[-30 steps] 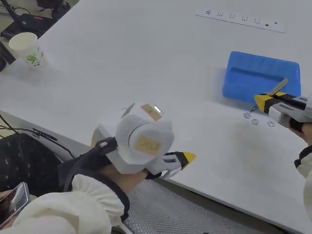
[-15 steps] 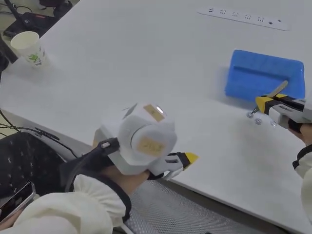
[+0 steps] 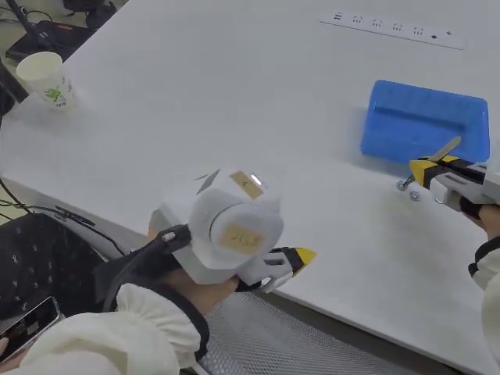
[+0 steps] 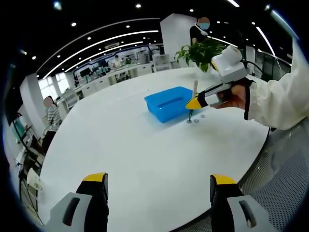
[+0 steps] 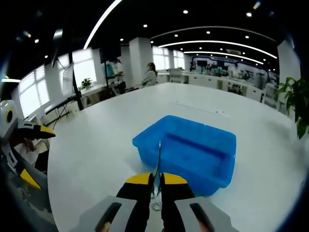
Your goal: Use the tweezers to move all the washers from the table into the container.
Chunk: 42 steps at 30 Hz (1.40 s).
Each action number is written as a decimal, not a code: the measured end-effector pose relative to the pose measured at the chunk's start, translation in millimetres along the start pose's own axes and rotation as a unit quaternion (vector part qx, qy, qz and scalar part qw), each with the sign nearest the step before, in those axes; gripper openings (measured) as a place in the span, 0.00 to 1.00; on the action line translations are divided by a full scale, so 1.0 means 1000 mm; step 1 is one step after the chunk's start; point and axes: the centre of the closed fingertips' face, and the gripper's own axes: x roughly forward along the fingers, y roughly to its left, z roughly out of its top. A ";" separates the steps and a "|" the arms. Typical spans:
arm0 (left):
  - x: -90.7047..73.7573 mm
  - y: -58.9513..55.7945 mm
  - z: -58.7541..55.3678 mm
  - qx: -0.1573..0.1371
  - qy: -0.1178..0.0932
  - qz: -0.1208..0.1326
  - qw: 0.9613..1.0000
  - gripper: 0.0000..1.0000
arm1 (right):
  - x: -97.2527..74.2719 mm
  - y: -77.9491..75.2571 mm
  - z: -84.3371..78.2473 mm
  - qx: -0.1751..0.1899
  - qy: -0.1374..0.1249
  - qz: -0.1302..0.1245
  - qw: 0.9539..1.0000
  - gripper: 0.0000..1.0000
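Observation:
My right gripper (image 3: 428,167) is shut on thin metal tweezers (image 3: 447,146), whose tip rests at a small washer (image 3: 401,186) on the white table; whether the tip grips it I cannot tell. Another washer (image 3: 414,195) lies just beside it. The blue container (image 3: 426,121) stands right behind them. In the right gripper view the tweezers (image 5: 158,157) rise between the shut jaws of the right gripper (image 5: 156,180) toward the blue container (image 5: 193,150). My left gripper (image 3: 297,256) hovers at the near table edge, and the left gripper (image 4: 159,181) stands open with nothing in it. Far off there I see the blue container (image 4: 169,102) and the right gripper (image 4: 202,101).
A paper cup (image 3: 45,78) stands at the far left of the table and a white power strip (image 3: 398,31) lies at the back. A black chair (image 3: 39,258) and cables sit below the near table edge (image 3: 367,324).
The tweezers' tip has come down to the leftmost washer and the right gripper has crept slightly right. The left gripper has barely moved.

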 end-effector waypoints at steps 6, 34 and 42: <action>0.001 0.000 0.000 0.000 0.001 0.000 1.000 0.88 | 0.000 0.001 0.000 -0.007 -0.001 0.001 1.000 0.03; -0.001 0.003 0.001 -0.001 -0.005 0.008 1.000 0.88 | 0.004 0.005 0.002 -0.032 0.025 -0.014 0.999 0.01; -0.001 0.003 -0.001 0.002 0.000 0.009 1.000 0.87 | -0.002 0.001 0.007 -0.020 0.028 -0.004 0.999 0.02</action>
